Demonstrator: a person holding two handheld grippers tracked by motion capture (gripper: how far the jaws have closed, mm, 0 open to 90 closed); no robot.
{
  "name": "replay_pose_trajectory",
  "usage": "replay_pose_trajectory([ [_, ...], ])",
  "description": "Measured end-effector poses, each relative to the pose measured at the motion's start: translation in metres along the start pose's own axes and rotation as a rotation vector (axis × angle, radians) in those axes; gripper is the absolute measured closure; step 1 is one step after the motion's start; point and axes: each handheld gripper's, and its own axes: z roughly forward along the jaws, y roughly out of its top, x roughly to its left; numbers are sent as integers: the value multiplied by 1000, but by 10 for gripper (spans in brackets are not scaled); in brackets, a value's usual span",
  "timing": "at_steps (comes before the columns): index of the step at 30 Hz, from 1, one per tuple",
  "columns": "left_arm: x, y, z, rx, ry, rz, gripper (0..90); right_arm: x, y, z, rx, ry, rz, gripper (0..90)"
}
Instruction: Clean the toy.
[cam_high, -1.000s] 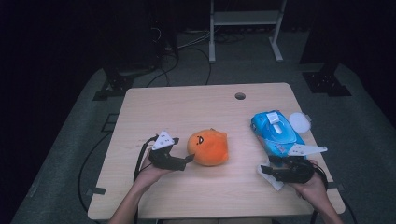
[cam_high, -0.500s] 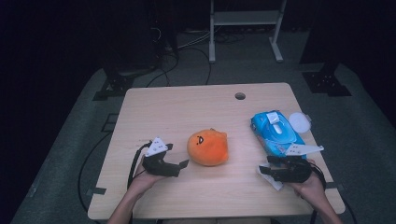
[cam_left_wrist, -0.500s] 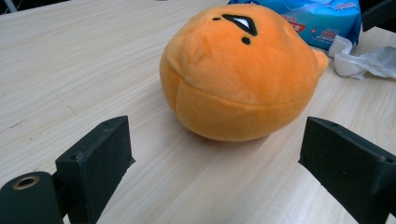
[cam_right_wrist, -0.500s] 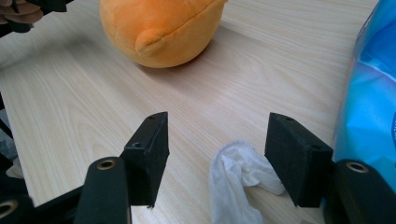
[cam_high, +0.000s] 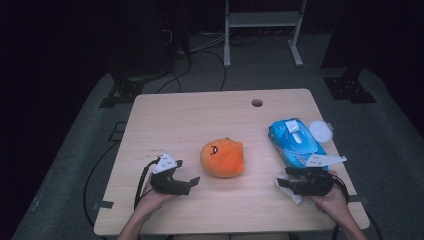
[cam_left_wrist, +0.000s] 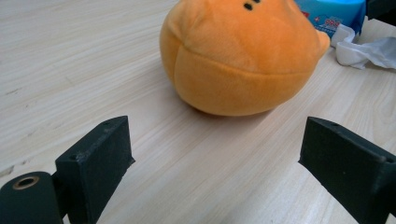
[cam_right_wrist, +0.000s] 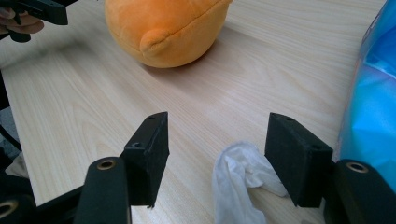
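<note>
An orange plush toy (cam_high: 223, 158) with a small black face sits mid-table. My left gripper (cam_high: 194, 181) rests low to its left, jaws wide open and pointing at the plush (cam_left_wrist: 238, 56), a short gap of bare wood between them. My right gripper (cam_high: 280, 183) lies at the near right, open, pointing left. A crumpled white wipe (cam_right_wrist: 238, 182) lies on the table between its jaws, close to the right-hand pad (cam_right_wrist: 294, 154), not pinched. The plush (cam_right_wrist: 163, 28) shows ahead of it.
A blue wet-wipe pack (cam_high: 295, 142) lies just beyond the right gripper, with a round white lid (cam_high: 320, 131) beside it. The wooden table (cam_high: 200, 115) has a cable hole (cam_high: 257, 103) near its far edge. Cables trail off the near left.
My left gripper has drawn back from the plush toward the near edge and sunk a little, still open. The right gripper and the wipe have stayed put.
</note>
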Motion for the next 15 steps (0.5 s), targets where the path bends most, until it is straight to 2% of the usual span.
replay_pose_trajectory([
  [5,3,-11,-4,0,8,-30,74,0,0,-2,-12,0,5,386],
  [9,5,-19,-3,36,30,-10,55,2,-1,-3,-17,7,11,382],
  [12,8,-21,0,47,28,-32,50,4,-1,-2,-14,3,2,379],
  [15,9,-22,3,55,39,-30,36,6,-1,-1,-4,0,-11,376],
])
